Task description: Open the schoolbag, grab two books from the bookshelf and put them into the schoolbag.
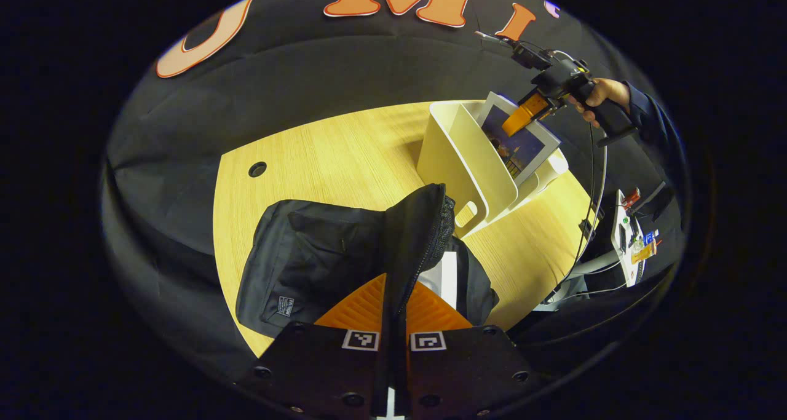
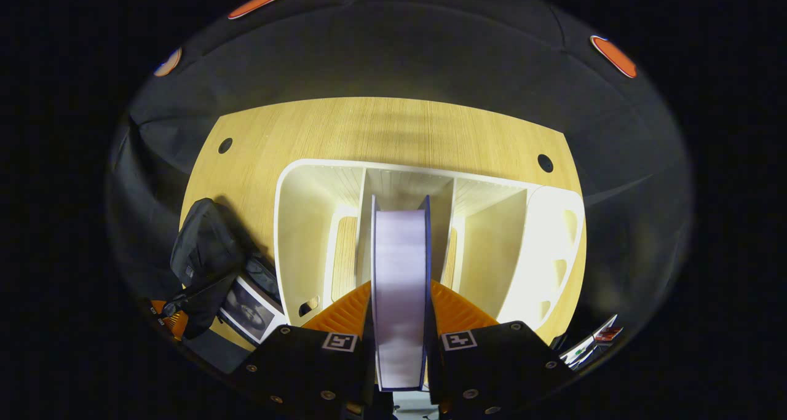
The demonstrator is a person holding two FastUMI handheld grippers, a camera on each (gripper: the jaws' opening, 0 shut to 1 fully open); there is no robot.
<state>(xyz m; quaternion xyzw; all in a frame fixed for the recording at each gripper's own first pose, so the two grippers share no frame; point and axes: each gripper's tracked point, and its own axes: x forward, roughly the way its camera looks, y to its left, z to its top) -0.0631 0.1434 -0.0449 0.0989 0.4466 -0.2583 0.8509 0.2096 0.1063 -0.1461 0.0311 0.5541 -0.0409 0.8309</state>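
The black schoolbag point(image 1: 307, 260) lies on the wooden table point(image 1: 332, 149). My left gripper point(image 1: 393, 300) is shut on its raised flap edge point(image 1: 418, 223), holding the bag open. A white-edged book point(image 1: 444, 277) sits inside. The cream bookshelf point(image 1: 461, 168) stands to the right, and above it the right gripper point(image 1: 524, 114) holds a blue-covered book point(image 1: 522, 146) partly out of the shelf. In the right gripper view my right gripper point(image 2: 399, 321) is shut on that book point(image 2: 399, 272), seen edge-on over the bookshelf's point(image 2: 307, 223) middle slot. The schoolbag point(image 2: 206, 248) with a book point(image 2: 249, 309) in it lies lower left.
A hand and dark sleeve point(image 1: 609, 94) hold the right gripper, with a cable hanging down from it. A small stand with gear point(image 1: 633, 235) sits beyond the table's right edge. Two round holes point(image 2: 545, 162) mark the table's far corners. Black cloth walls surround the table.
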